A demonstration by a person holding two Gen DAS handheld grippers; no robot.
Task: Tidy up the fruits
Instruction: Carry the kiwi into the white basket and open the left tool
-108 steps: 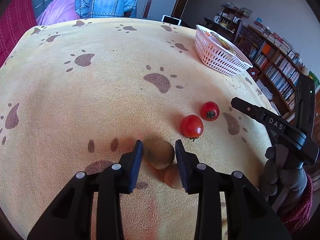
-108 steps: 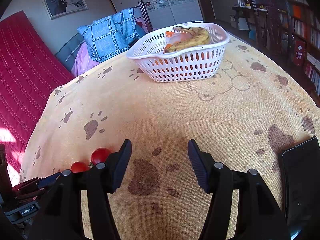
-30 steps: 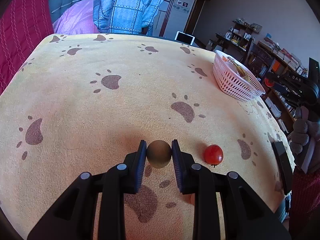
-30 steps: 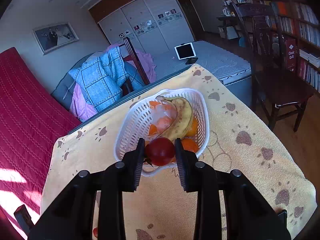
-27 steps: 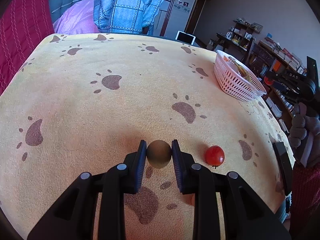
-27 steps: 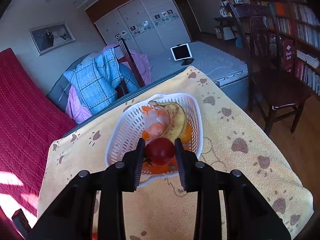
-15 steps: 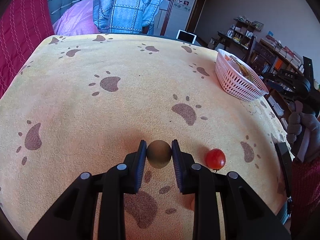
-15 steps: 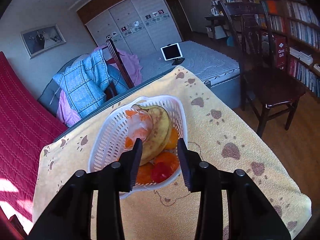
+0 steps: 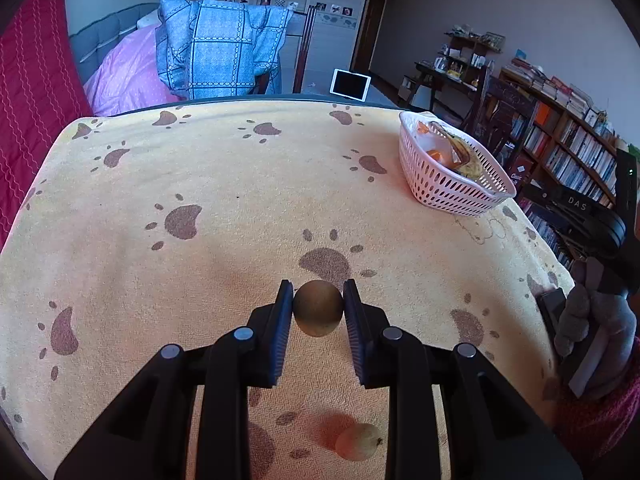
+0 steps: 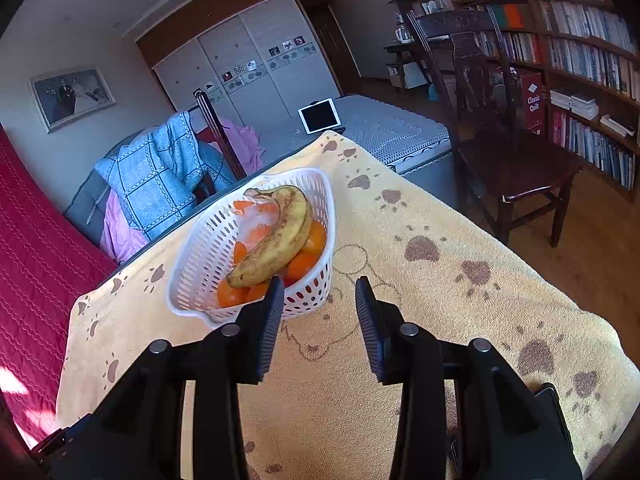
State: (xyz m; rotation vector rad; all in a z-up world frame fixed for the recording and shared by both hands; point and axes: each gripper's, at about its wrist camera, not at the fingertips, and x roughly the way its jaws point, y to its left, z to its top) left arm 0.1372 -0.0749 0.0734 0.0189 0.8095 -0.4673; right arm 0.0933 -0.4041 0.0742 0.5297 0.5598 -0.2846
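The left tongs (image 9: pixel 318 314) point forward and steeply downward, their two black fingers (image 9: pixel 280 334) closed firmly on a round brown kiwi (image 9: pixel 318 313) held off the surface. The right tongs (image 10: pixel 319 312) also tilt downward; their jaws have just been opening and now stand apart with nothing between them. In the left wrist view, a gloved hand (image 9: pixel 592 340) at the far right grips the right tool's handle.

Cloth (image 9: pixel 240 208) bare up to basket (image 9: pixel 448 188); nothing between
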